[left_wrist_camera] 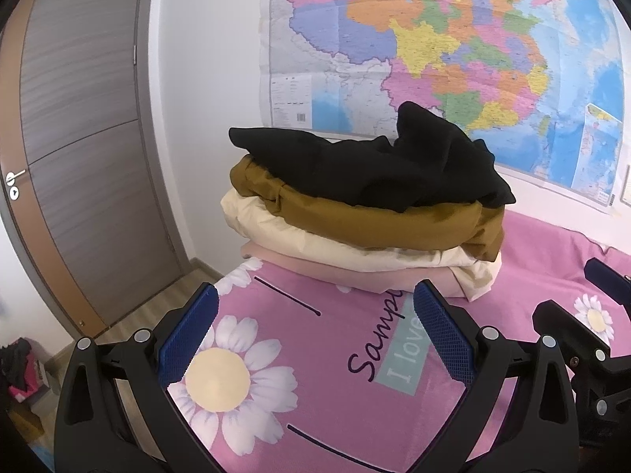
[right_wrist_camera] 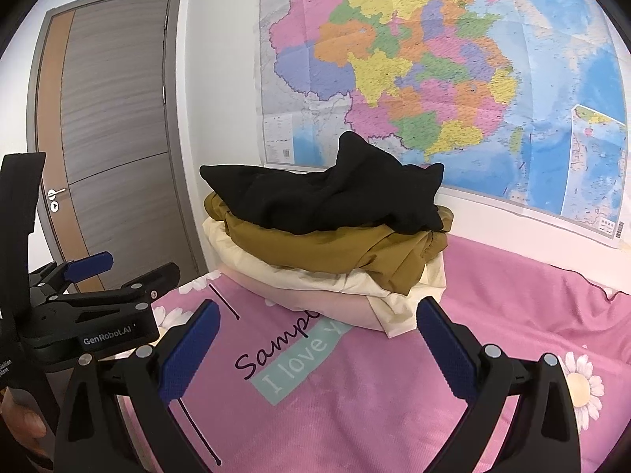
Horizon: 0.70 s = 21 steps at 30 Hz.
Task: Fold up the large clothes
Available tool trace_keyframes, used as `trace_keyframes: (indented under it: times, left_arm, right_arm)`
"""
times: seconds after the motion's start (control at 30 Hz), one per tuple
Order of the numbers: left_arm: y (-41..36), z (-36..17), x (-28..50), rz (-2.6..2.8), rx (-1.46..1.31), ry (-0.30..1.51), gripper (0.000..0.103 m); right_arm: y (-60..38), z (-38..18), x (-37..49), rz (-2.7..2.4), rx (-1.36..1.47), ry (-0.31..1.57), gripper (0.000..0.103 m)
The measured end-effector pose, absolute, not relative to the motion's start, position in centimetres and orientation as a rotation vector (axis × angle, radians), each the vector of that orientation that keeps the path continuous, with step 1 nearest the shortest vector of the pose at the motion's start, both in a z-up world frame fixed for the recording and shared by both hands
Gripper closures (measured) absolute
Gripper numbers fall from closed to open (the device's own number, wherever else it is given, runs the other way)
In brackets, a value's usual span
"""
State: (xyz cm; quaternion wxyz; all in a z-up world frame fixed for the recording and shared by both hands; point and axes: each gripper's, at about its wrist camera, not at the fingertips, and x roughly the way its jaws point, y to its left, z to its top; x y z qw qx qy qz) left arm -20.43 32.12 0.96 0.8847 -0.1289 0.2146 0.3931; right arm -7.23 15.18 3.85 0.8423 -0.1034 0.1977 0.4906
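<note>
A stack of folded clothes lies on the pink flowered bed sheet [left_wrist_camera: 339, 402] [right_wrist_camera: 394, 402]. A rumpled black garment [left_wrist_camera: 374, 169] [right_wrist_camera: 327, 201] is on top, over a mustard-brown one [left_wrist_camera: 374, 224] [right_wrist_camera: 315, 248], a cream one [left_wrist_camera: 315, 246] [right_wrist_camera: 276, 276] and a pale pink one [left_wrist_camera: 315, 270] [right_wrist_camera: 315, 301]. My left gripper [left_wrist_camera: 315, 293] [right_wrist_camera: 130, 272] hovers open just in front of the stack, holding nothing. To its right, my right gripper [right_wrist_camera: 318, 309] [left_wrist_camera: 572, 295] is open and empty too, short of the stack's front edge.
The bed's left corner drops to a wooden floor [left_wrist_camera: 150, 307] beside a closed grey door [left_wrist_camera: 79, 118] [right_wrist_camera: 118, 98]. A large map [left_wrist_camera: 453, 39] [right_wrist_camera: 434, 79] covers the wall behind the stack. Dark and pink items [left_wrist_camera: 19, 366] lie on the floor. A hand [right_wrist_camera: 23, 421] holds the left gripper.
</note>
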Motion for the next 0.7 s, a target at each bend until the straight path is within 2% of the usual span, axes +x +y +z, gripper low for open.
trace_keyframes:
  times: [0.47,0.7]
  left_arm:
    - [30.7,0.6,-20.1,0.768,-0.262,0.432,0.005]
    - [28.2,-1.4,-17.2,0.618,-0.294,0.465,0.005]
  right_arm:
    - [13.8,3.8,-7.1,1.015,-0.208,0.415,0.006]
    - [8.9,2.4,-5.5,0.885,-0.209,0.446,0.006]
